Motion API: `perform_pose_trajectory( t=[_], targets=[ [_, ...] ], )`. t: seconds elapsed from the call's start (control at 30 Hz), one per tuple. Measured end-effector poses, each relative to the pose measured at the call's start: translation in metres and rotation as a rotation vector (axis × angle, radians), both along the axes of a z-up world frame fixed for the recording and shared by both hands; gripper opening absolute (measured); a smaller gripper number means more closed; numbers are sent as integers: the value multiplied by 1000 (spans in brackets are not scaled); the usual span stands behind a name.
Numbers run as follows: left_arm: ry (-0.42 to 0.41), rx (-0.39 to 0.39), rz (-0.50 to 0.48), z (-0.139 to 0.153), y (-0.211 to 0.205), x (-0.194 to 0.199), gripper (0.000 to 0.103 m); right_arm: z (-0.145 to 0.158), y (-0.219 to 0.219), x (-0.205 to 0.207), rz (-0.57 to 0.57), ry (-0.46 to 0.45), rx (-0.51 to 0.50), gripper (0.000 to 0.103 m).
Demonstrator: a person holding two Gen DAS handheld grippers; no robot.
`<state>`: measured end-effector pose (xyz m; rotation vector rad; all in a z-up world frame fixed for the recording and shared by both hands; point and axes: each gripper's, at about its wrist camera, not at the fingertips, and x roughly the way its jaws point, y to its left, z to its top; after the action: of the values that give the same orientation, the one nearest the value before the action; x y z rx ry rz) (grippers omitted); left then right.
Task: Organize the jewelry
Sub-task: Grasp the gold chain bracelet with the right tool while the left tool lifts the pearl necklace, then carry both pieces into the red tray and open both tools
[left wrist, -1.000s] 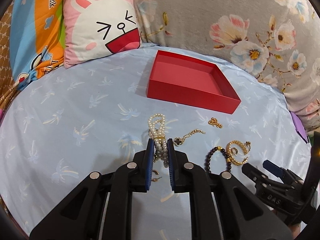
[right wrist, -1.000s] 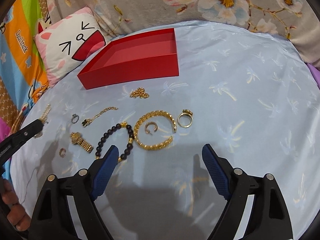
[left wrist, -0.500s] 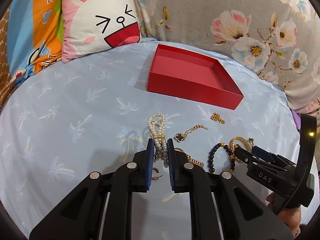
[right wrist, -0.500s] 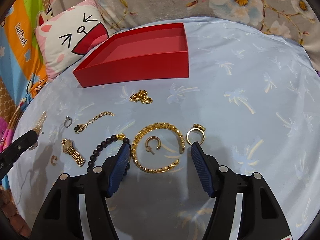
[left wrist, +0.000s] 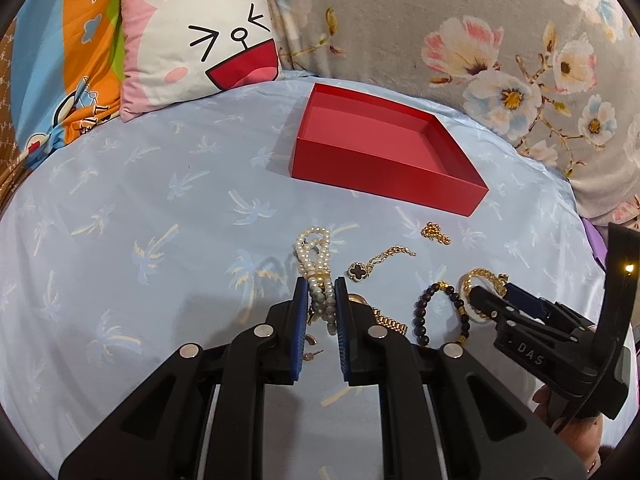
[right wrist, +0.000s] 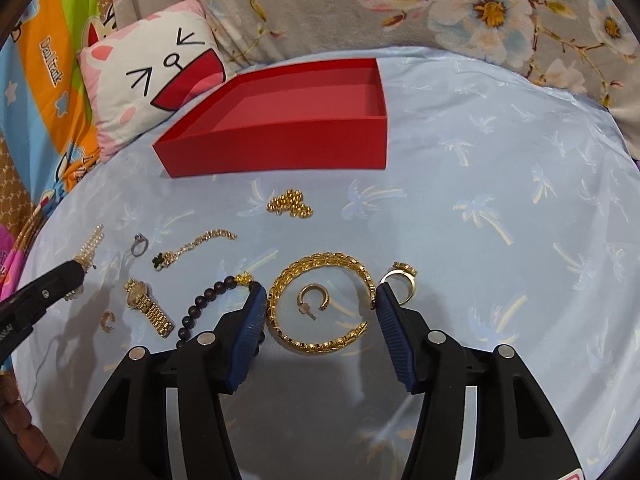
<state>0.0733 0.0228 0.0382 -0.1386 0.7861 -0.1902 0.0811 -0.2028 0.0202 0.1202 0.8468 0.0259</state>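
Note:
My left gripper [left wrist: 321, 284] is shut on a pearl bracelet [left wrist: 314, 254] that lies on the blue sheet. An empty red box [left wrist: 384, 152] sits beyond it; it also shows in the right wrist view [right wrist: 280, 120]. My right gripper [right wrist: 320, 294] is open, its jaws on either side of a thick gold chain bracelet [right wrist: 280, 300] with a small gold hoop earring [right wrist: 312, 300] inside it. A gold ring [right wrist: 400, 276] lies just right of the right finger. A dark bead bracelet [right wrist: 204, 300] lies left of the left finger.
Loose on the sheet lie a gold watch [right wrist: 148, 308], a clover chain [right wrist: 192, 246], a silver ring [right wrist: 139, 243], a gold chain clump [right wrist: 289, 205] and a small hoop [right wrist: 107, 320]. A bunny pillow [left wrist: 196, 40] and floral cushions [left wrist: 500, 40] border the back.
My right gripper has moved forward and down and narrowed its jaws around the gold chain bracelet. My left gripper stays shut on the pearl bracelet and has barely moved.

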Motion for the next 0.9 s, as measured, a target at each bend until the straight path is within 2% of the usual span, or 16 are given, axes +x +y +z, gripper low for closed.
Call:
perform_pose_trajectory(
  t=[0.27, 0.53, 0.73, 0.9],
  targets=[
    [-30, -15, -19, 20, 2, -7, 13, 43, -8, -24, -10, -97, 23, 55],
    [-86, -43, -39, 69, 22, -3, 13, 94, -21, -40, 5, -172, 51, 55],
    [-134, -33, -61, 96, 18, 22, 13, 115, -29, -13, 26, -197, 84, 55],
    [-150, -19, -102, 105, -4, 69, 13, 120, -30, 41, 45, -192, 83, 55]
  ],
)
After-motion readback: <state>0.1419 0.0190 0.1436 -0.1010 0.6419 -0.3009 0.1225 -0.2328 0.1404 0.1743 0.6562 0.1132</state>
